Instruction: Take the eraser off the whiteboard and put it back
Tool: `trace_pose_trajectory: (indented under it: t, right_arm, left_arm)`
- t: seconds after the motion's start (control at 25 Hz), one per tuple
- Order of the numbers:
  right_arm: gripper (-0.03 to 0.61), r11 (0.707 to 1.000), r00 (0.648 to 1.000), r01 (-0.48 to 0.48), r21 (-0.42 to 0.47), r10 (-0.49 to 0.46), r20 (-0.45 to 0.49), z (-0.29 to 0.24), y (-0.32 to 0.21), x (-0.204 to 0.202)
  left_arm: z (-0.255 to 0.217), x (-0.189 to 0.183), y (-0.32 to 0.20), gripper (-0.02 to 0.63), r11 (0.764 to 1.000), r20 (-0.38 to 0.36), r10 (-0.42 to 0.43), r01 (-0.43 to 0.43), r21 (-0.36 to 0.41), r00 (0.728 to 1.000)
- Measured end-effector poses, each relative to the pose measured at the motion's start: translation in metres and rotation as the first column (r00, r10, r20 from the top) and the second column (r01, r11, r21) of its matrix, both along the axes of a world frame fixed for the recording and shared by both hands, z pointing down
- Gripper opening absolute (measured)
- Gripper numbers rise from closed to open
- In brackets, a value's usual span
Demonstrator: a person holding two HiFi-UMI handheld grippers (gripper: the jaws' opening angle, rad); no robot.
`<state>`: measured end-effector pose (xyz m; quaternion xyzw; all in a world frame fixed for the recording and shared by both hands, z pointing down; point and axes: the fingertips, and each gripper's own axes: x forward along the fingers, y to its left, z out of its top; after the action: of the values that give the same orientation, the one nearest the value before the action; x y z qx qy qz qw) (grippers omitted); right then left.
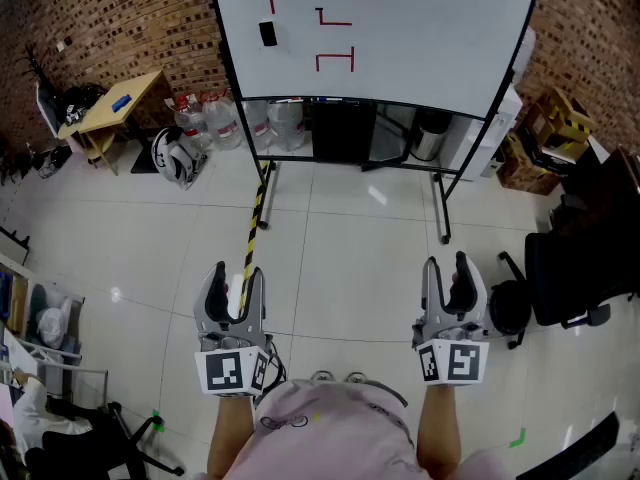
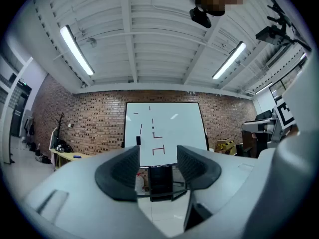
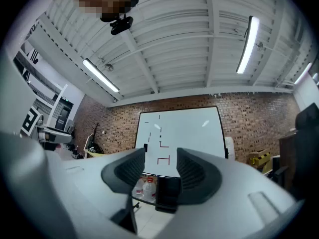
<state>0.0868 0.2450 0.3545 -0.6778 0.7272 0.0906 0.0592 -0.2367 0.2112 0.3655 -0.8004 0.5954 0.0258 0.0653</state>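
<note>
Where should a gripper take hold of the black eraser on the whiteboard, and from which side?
Pinch the eraser across its two long vertical edges, coming straight at the whiteboard face: it stands upright, flat against the board, sides exposed.

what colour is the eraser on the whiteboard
Black. The eraser shows best in the head view, on the left part of the whiteboard.

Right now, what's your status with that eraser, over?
Left gripper, right gripper: jaws apart, empty. Eraser on whiteboard, untouched, well ahead. Only a striped floor strip between.
</note>
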Motion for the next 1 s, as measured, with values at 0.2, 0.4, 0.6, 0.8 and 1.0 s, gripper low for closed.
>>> trace_pose_trajectory:
  t: [0.2,0.4,0.6,0.8,1.0]
  right_arm:
    - [0.192,0.999,0.999,-0.046,-0.010,0.047,0.019,0.004,-0.032,0.000]
    - [0.192,0.997,0.997,-0.073,-0.026,0.073,0.022,0.008,-0.074,0.020]
    - [0.192,0.997,0.998,-0.069,-0.023,0.069,0.004,0.011,-0.138,0.057]
    - [0.192,0.999,1.000,-0.028,-0.030,0.028,-0.003,0.007,-0.213,0.086]
    - [0.193,0.999,1.000,-0.019,-0.027,0.019,0.023,0.006,-0.274,0.105]
  left_arm:
    - [-0.005,-0.007,-0.038,0.225,0.999,-0.009,0.032,-0.032,0.011,0.999]
    - [-0.005,0.010,-0.088,0.225,0.999,-0.032,0.051,-0.051,0.012,0.998]
    - [0.001,0.049,-0.157,0.225,0.999,-0.035,0.053,-0.053,0.013,0.998]
    - [-0.008,0.075,-0.220,0.225,1.000,-0.067,0.008,-0.006,0.026,0.998]
    - [-0.012,0.089,-0.274,0.225,1.000,-0.075,-0.011,0.013,0.028,0.997]
